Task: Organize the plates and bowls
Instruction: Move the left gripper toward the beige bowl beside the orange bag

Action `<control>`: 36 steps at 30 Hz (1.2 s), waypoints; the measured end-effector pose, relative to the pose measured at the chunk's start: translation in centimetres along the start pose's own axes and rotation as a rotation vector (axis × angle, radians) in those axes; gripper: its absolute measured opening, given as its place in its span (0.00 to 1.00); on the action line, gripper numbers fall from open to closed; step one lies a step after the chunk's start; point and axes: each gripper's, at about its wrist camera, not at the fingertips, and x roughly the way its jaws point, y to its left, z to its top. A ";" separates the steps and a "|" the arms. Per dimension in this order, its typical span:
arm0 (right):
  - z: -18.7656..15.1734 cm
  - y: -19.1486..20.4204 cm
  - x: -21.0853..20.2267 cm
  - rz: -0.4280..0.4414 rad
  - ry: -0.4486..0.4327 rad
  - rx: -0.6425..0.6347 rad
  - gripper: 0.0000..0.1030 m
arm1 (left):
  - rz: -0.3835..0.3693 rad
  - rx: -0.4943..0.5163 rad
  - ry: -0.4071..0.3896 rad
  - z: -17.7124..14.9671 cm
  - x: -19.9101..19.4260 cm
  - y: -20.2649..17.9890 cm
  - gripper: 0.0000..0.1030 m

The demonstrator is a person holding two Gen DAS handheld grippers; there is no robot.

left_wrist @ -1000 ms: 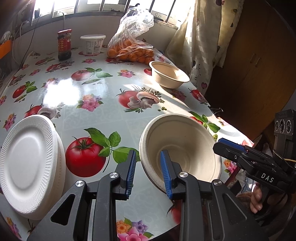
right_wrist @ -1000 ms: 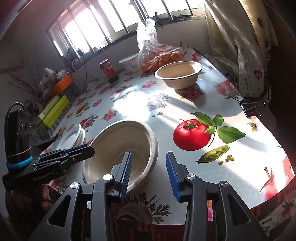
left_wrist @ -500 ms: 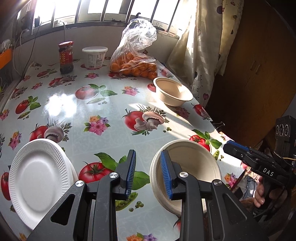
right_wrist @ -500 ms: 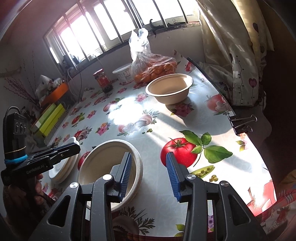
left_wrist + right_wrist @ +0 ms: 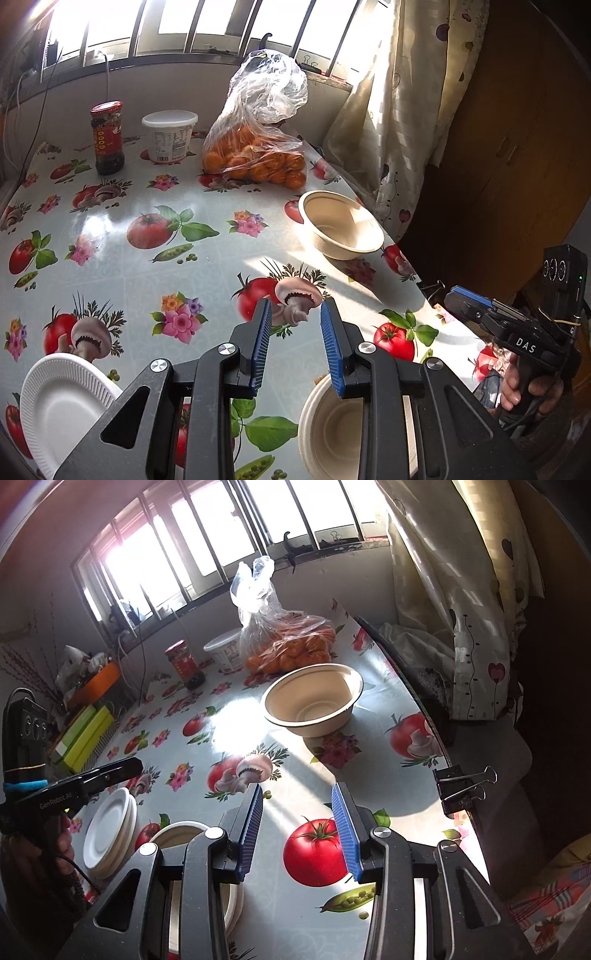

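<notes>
Tongs [image 5: 295,347] [image 5: 301,825] gape empty — ribbed blue pads [image 5: 260,347] above glossy oilcloth [image 5: 155,258].

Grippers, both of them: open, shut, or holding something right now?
Left gripper: open, holding nothing.
Right gripper: open, holding nothing.

On the worktop [image 5: 110,236] a stack of plates [image 5: 62,402] sits at the near left edge, a bowl [image 5: 325,428] at the near edge to its right. A second bowl [image 5: 341,225] stands by the right edge. Along the far edge — jar [image 5: 107,138], tub [image 5: 170,136], bag of oranges [image 5: 258,147], left to right.
</notes>
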 end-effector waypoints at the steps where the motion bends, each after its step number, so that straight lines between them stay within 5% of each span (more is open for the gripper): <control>1: 0.4 -0.2 0.1 0.003 -0.004 0.004 0.37 | -0.007 0.007 -0.004 0.4 0.2 -0.1 0.28; 18: 5.4 -3.0 5.2 -0.011 0.037 0.050 0.37 | -0.055 0.036 0.022 5.5 5.2 -0.5 0.28; 28: 5.1 -4.0 8.8 -0.012 0.093 0.105 0.37 | -0.065 0.047 0.091 3.8 7.2 -0.2 0.28; 36: 3.7 -5.6 6.0 0.004 0.129 0.109 0.37 | -0.042 0.055 0.109 2.9 5.3 1.2 0.28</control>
